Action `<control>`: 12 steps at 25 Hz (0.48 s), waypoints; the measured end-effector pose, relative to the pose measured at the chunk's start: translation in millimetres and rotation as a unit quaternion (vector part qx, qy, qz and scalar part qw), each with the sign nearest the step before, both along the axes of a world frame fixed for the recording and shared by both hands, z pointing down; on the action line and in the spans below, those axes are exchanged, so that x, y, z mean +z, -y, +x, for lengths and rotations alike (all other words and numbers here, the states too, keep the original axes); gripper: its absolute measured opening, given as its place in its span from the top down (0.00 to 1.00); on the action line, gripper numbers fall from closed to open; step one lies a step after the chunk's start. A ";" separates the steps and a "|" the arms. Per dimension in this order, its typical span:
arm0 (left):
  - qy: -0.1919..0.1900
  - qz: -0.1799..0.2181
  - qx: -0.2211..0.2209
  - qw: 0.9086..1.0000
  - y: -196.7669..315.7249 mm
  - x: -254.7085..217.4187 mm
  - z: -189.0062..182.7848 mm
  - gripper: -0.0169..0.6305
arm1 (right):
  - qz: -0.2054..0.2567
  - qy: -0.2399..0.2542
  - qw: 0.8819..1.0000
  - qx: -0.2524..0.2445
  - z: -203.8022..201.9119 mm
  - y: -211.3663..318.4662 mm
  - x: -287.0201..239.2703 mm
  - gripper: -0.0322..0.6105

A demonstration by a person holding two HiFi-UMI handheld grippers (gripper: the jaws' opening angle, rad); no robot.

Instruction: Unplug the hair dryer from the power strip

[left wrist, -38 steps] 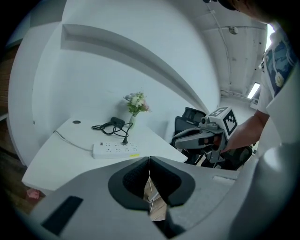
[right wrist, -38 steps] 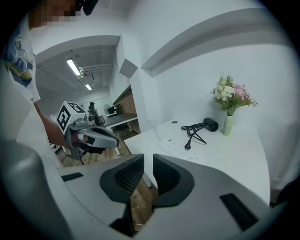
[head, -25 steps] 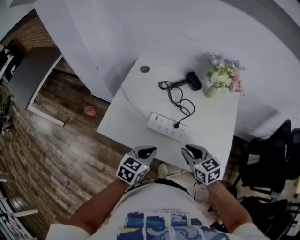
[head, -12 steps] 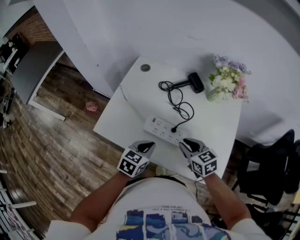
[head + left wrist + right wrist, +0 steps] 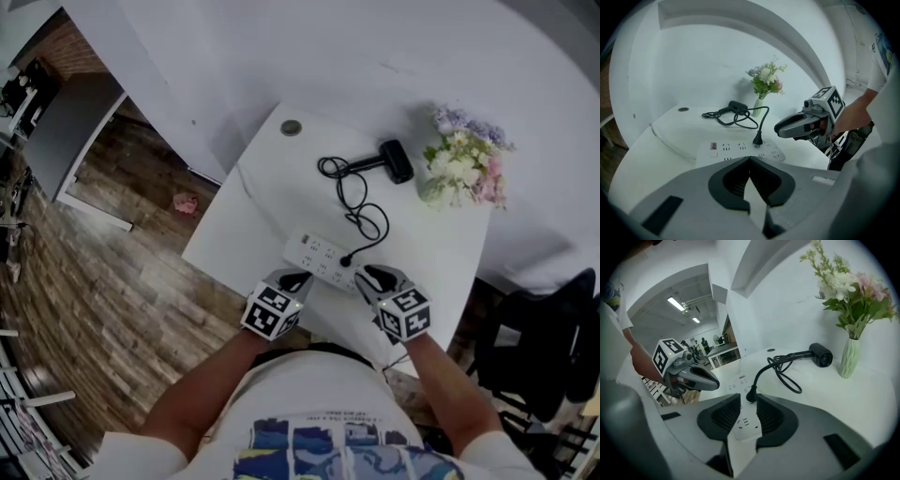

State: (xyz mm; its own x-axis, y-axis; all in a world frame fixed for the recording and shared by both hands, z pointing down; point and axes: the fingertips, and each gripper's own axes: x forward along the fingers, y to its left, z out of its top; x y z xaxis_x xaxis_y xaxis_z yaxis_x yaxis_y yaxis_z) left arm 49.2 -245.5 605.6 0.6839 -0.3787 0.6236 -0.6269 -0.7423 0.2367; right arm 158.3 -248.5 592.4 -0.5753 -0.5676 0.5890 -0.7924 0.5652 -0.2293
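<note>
A white power strip (image 5: 322,257) lies near the front of the white table (image 5: 272,202). A black plug (image 5: 347,261) stands in it, and its cord loops back to the black hair dryer (image 5: 394,161). My right gripper (image 5: 368,276) hovers over the strip's right end, just short of the plug (image 5: 751,393). Its jaws are opening and hold nothing, and the strip (image 5: 744,425) shows in the gap between them. My left gripper (image 5: 292,278) is over the strip's near edge, left of the plug (image 5: 758,139), with its jaw tips together and nothing in them.
A pale vase of flowers (image 5: 464,164) stands at the table's back right, beside the hair dryer. A round grommet (image 5: 292,127) sits at the back left corner. The wood floor (image 5: 112,272) lies to the left and a black chair (image 5: 544,347) to the right.
Both grippers have moved forward and down from the table's near edge to the power strip. The plug and cord have not moved.
</note>
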 end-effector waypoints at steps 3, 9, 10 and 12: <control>0.008 -0.002 0.000 1.000 7.7 7.3 2.5 0.97 | -0.005 0.002 1.000 -0.006 -2.8 7.8 6.8 0.78; 0.025 -0.010 -0.001 1.000 19.0 22.3 3.6 0.97 | -0.016 0.010 1.000 -0.015 -9.3 18.6 17.9 0.76; 0.027 -0.011 -0.002 1.000 20.3 23.9 3.6 0.97 | -0.017 0.011 1.000 -0.015 -9.6 20.1 19.2 0.76; 0.030 -0.011 -0.003 0.999 22.6 26.7 3.6 0.97 | -0.019 0.012 1.000 -0.017 -9.7 23.1 21.5 0.76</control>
